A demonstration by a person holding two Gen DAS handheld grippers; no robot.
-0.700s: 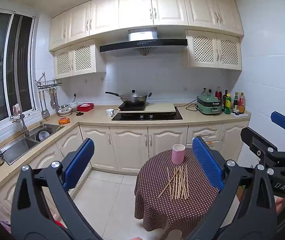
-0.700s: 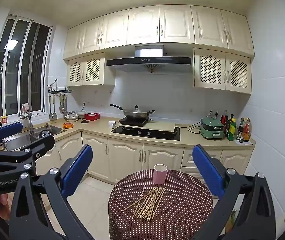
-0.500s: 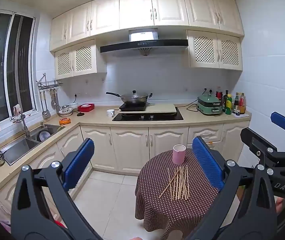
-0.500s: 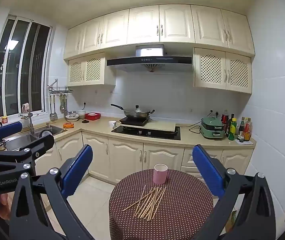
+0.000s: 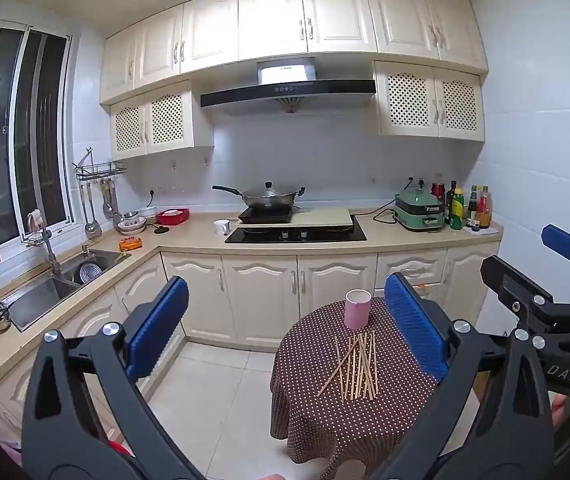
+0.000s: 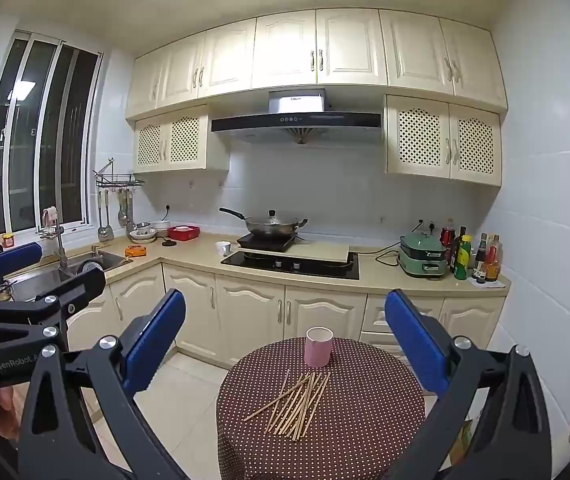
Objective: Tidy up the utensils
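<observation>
Both claws spread wide, nothing held: left claw [image 5: 285, 332], right claw [image 6: 285, 344]. Chopsticks [image 6: 295, 404] lie in a loose pile mid-tabletop [image 6: 365, 432], polka-dot cloth. Pink cup [image 6: 318, 346] upright at 12 o'clock of the pile, just beside it.

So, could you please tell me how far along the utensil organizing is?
Nothing looks done yet: the chopsticks all lie loose on the dotted round table, and the pink cup beside them looks empty. Both claws, left and right, are open, holding nothing. Everything remains.
</observation>
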